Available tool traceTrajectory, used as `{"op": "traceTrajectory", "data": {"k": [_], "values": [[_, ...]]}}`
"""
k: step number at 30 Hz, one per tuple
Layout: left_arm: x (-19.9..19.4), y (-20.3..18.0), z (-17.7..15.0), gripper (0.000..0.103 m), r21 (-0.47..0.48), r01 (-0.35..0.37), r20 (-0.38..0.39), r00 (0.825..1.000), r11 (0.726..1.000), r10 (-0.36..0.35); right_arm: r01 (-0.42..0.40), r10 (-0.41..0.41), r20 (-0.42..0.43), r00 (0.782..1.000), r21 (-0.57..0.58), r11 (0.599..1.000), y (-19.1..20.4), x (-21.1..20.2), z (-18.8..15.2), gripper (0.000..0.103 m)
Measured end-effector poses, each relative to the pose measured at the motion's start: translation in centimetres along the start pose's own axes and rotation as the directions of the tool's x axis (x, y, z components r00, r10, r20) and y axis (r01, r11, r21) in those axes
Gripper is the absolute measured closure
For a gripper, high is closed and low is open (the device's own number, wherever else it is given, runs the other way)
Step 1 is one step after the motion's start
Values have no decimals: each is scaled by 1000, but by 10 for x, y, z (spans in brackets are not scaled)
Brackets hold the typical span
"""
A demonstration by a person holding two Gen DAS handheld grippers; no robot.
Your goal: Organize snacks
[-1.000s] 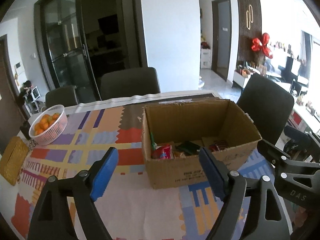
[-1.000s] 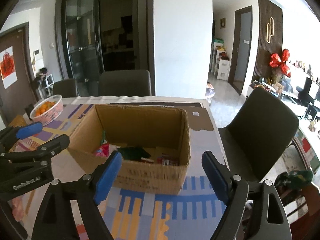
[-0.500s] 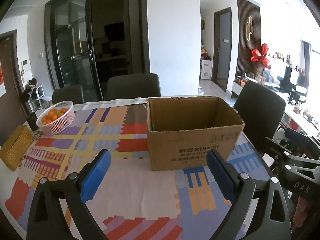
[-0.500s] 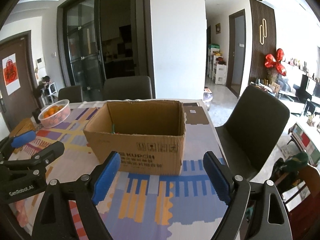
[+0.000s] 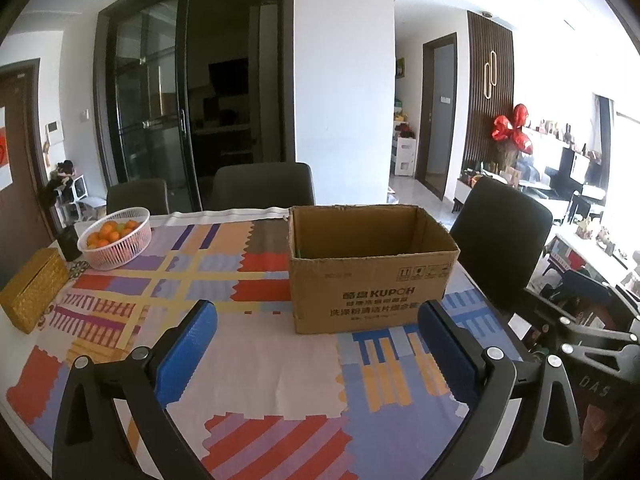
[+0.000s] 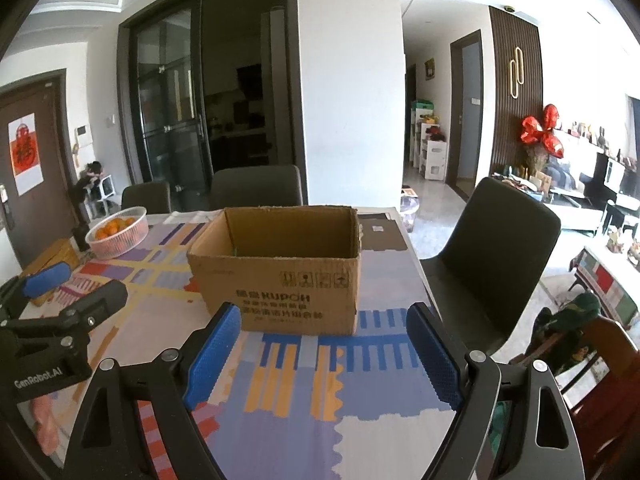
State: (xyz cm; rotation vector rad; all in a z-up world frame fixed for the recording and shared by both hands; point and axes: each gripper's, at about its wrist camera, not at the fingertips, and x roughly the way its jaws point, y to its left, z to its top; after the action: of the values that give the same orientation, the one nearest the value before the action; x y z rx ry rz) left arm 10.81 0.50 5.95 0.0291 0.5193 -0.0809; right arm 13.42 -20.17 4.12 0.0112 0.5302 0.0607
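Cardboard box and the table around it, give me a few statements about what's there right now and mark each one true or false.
1. The cardboard box stands upright with its top open. True.
2. The left tool is shut on a snack packet. False: it is open and holds nothing.
3. A white basket of oranges sits left of the box. True.
4. The right tool is touching the box. False: it is open and held short of the box, with patterned tablecloth showing between them.
5. The basket sits inside the box. False: it stands apart on the tablecloth.
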Motion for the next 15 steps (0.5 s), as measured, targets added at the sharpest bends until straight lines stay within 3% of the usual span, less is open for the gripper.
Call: {"op": "traceTrajectory", "data": {"k": [15], "values": [[-20, 2, -6, 0, 1, -20, 15, 1000, 1000, 20, 4, -4, 16, 1000, -24, 1000, 6, -18, -9, 18]]}}
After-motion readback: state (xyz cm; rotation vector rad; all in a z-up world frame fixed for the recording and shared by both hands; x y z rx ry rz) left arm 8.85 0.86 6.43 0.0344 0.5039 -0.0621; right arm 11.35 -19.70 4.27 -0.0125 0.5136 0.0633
